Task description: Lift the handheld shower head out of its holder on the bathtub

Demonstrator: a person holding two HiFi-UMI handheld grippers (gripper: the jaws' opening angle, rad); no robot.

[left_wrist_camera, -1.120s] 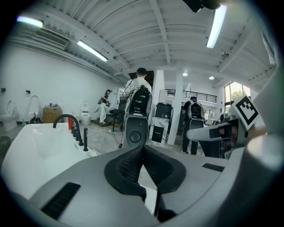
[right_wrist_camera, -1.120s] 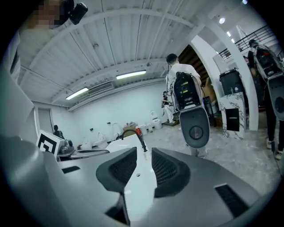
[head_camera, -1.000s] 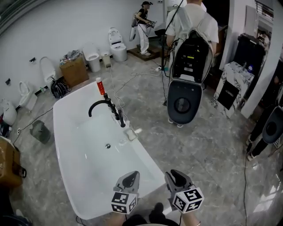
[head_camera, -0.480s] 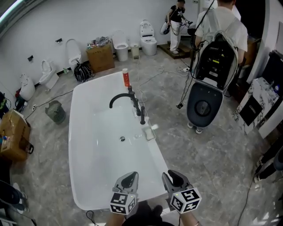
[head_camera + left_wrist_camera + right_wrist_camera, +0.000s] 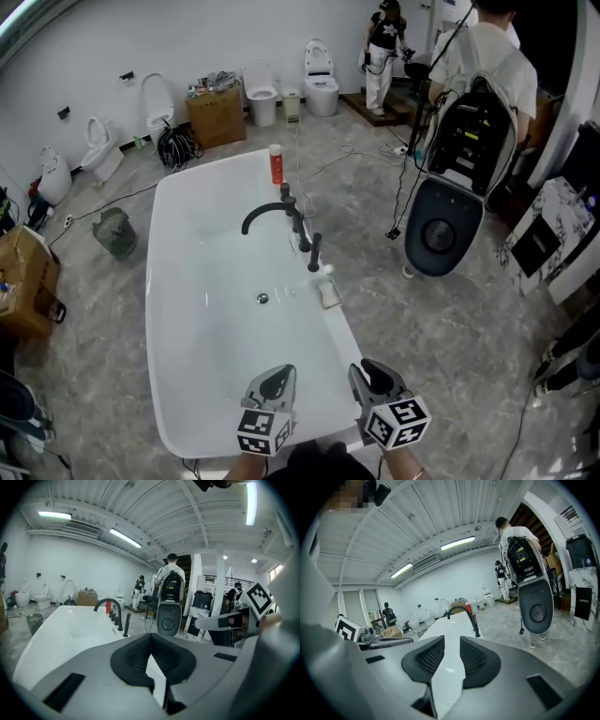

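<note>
Bright, white-walled hall over a grey marble floor

The floor point(image 5: 450, 347) is laid in grey, veined marble tiles. Along the plain white wall point(image 5: 122, 37) stand several white toilets point(image 5: 321, 82), a cardboard box point(image 5: 215, 117) and, nearer, a wire wastebasket point(image 5: 114, 232). Overhead, a white ribbed ceiling point(image 5: 154, 513) carries long strip lights point(image 5: 125, 537). White columns point(image 5: 220, 590) rise farther back, and a window point(image 5: 275, 572) on the far right lets in daylight.

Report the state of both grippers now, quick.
Left gripper: closed, holding nothing.
Right gripper: open, nothing between its fingers.
</note>
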